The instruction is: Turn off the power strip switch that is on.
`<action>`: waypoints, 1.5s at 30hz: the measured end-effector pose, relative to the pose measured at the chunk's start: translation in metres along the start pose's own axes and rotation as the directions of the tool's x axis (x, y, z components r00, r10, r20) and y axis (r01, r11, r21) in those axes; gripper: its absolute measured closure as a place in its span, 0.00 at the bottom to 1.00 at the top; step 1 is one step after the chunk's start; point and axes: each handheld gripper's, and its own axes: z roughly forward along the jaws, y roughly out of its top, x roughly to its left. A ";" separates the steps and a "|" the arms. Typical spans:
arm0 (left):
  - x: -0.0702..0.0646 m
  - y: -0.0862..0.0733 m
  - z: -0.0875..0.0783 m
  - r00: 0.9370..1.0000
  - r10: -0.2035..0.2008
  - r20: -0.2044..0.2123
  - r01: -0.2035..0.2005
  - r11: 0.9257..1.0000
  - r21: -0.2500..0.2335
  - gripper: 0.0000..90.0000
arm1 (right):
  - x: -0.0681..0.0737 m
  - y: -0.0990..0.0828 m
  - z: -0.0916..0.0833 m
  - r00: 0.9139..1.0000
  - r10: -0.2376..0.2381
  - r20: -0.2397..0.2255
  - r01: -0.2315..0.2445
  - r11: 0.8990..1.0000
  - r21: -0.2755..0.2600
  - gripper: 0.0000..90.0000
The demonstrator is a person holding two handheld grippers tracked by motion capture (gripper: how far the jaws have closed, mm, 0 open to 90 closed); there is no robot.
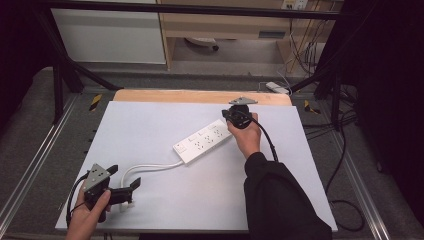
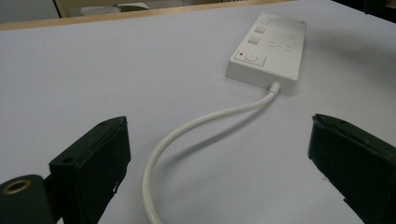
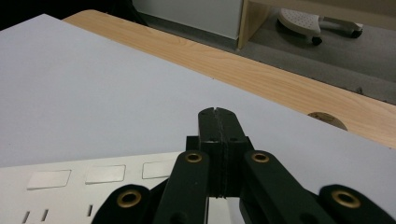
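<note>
so the white power strip [image 1: 202, 140] sits mid-table on the white sheet [image 1: 150, 125], left gripper [image 1: 126, 182] spread wide around its cord [image 2: 187, 135], right gripper [image 3: 218, 122] pressed closed with nothing in it, over the strip's far end

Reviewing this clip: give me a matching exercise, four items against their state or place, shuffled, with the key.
Items:
1. left gripper
2. right gripper
3. power strip
4. white cable

States:
A. jaws pressed together
B. curves across the mat between open jaws
C. jaws wide apart, at the near left corner
D. lies diagonally mid-mat

Pairs: 1-C, 2-A, 3-D, 4-B
</note>
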 end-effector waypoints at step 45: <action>-0.001 0.000 0.000 1.000 0.004 0.009 -0.004 1.000 0.001 0.06 | 0.016 -0.021 0.028 1.000 -0.022 -0.020 0.023 0.997 0.068 1.00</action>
